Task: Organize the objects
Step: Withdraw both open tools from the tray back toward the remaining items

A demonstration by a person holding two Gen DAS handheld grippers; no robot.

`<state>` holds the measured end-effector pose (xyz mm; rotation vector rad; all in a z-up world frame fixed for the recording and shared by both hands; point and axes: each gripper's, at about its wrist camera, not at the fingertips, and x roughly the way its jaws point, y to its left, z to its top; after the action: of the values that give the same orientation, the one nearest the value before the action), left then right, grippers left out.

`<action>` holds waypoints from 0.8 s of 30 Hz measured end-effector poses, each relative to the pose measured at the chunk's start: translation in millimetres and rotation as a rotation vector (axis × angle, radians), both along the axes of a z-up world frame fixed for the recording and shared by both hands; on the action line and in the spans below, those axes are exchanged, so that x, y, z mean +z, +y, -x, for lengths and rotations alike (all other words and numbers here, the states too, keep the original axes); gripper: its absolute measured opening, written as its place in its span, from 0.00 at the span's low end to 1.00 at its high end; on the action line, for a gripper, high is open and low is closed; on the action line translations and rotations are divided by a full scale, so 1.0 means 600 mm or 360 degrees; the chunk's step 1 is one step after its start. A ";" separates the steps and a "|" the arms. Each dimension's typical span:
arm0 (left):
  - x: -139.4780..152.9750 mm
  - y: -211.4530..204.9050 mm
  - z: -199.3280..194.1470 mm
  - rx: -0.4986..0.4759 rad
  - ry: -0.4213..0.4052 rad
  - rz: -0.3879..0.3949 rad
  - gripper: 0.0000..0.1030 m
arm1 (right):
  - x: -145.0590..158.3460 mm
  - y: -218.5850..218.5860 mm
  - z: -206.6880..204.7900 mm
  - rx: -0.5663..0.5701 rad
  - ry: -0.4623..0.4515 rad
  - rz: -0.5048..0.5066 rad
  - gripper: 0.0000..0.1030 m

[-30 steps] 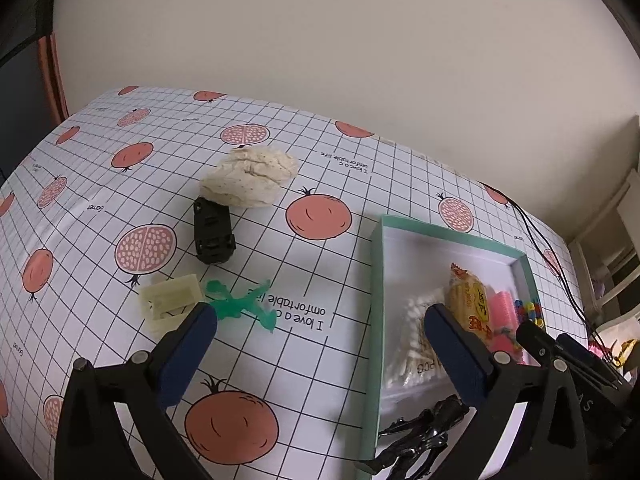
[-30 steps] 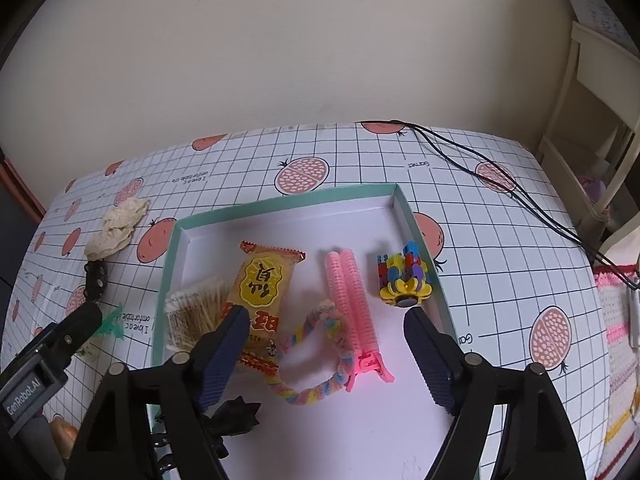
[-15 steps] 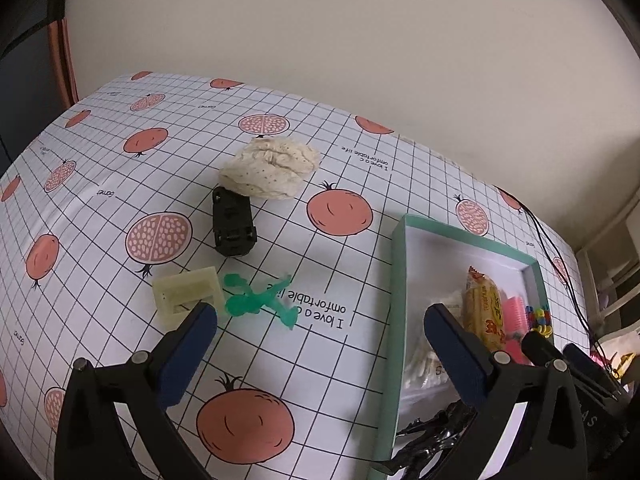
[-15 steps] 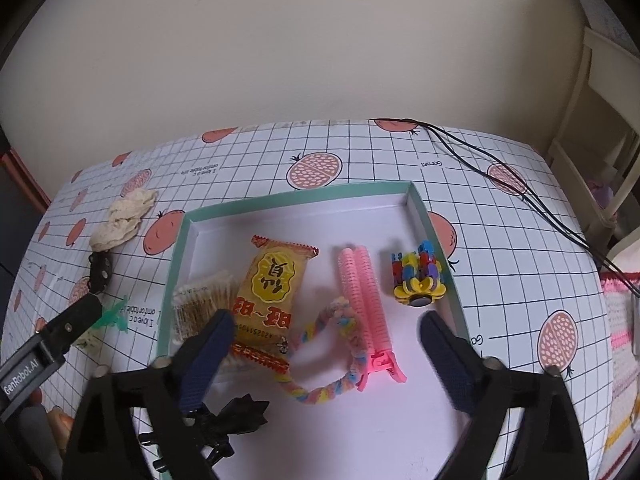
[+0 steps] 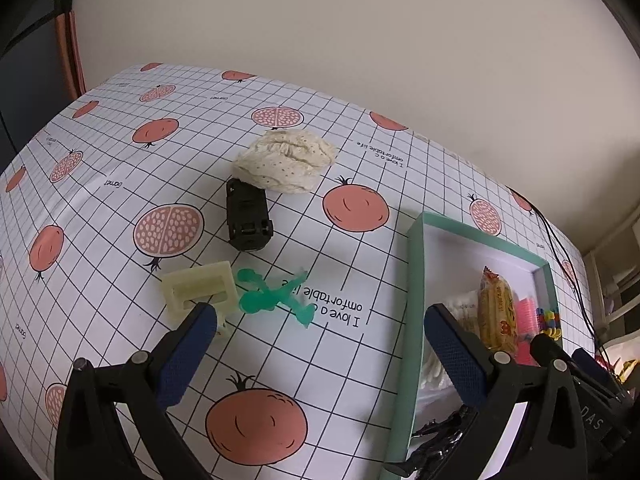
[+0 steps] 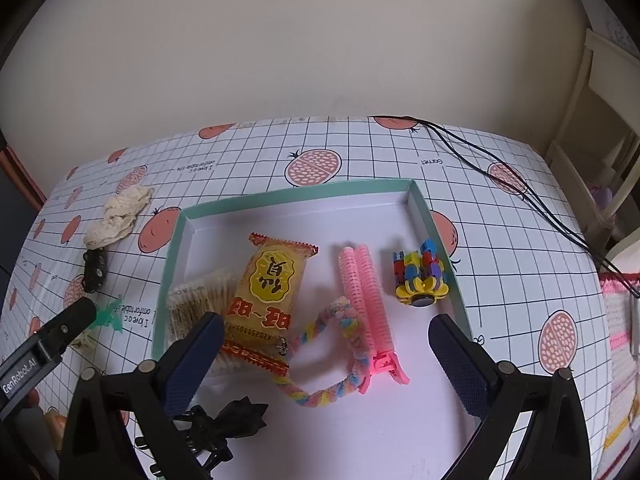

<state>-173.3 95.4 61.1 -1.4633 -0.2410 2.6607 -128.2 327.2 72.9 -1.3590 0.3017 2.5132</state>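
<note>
On the fruit-print tablecloth lie a cream cloth lump (image 5: 286, 166), a black toy car (image 5: 248, 220), a cream plastic frame (image 5: 199, 291) and a green plastic figure (image 5: 272, 296). My left gripper (image 5: 316, 320) hangs open just in front of the green figure and frame, holding nothing. The green-rimmed tray (image 6: 176, 240) holds a yellow snack pack (image 6: 266, 292), cotton swabs (image 6: 200, 304), a pink hair clip (image 6: 368, 304), a pastel braided tie (image 6: 332, 360), a colourful block toy (image 6: 420, 276) and a black clip (image 6: 224, 428). My right gripper (image 6: 324, 332) is open above the tray, empty.
A black cable (image 6: 500, 184) runs across the table's back right corner. White furniture (image 6: 592, 132) stands right of the table, and a knitted pink cloth (image 6: 620, 320) lies at the right edge. A beige wall (image 5: 320, 40) is behind. The tray's rim (image 5: 412, 280) stands right of the loose objects.
My left gripper has moved left and closer to the loose objects, so the tray slid toward the right edge of its view. My right gripper pulled back slightly over the tray. Both stayed open.
</note>
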 end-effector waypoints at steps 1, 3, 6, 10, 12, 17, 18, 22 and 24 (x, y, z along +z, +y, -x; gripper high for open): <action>-0.001 -0.002 0.001 0.0007 -0.0003 -0.0004 1.00 | 0.000 -0.001 0.000 0.0002 0.0001 0.0002 1.00; -0.002 -0.007 0.002 0.0013 -0.0010 -0.0013 1.00 | 0.000 -0.003 0.001 0.0006 0.0001 0.0001 1.00; -0.005 -0.015 0.004 0.0031 -0.0014 -0.0019 1.00 | 0.000 -0.003 0.003 0.0006 0.0000 0.0003 1.00; -0.008 -0.030 0.008 0.0068 -0.0023 -0.0031 1.00 | 0.000 -0.008 0.007 0.0012 0.0003 0.0003 1.00; -0.010 -0.038 0.011 0.0083 -0.0029 -0.0035 1.00 | 0.000 -0.010 0.008 0.0008 0.0013 0.0018 1.00; -0.018 -0.066 0.019 0.0147 -0.0043 -0.0036 1.00 | 0.002 -0.020 0.013 0.0015 0.0036 0.0027 1.00; -0.019 -0.073 0.021 0.0161 -0.0046 -0.0041 1.00 | 0.003 -0.024 0.015 0.0026 0.0039 0.0026 1.00; -0.023 -0.106 0.029 0.0234 -0.0048 -0.0078 1.00 | 0.005 -0.043 0.023 0.0077 0.0045 0.0013 1.00; -0.024 -0.128 0.032 0.0284 -0.0050 -0.0104 1.00 | 0.006 -0.055 0.029 0.0095 0.0053 0.0015 1.00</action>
<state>-192.3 18.3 47.0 -1.5316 -0.4777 2.7378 -145.6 294.1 76.5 -1.3502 0.2844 2.5887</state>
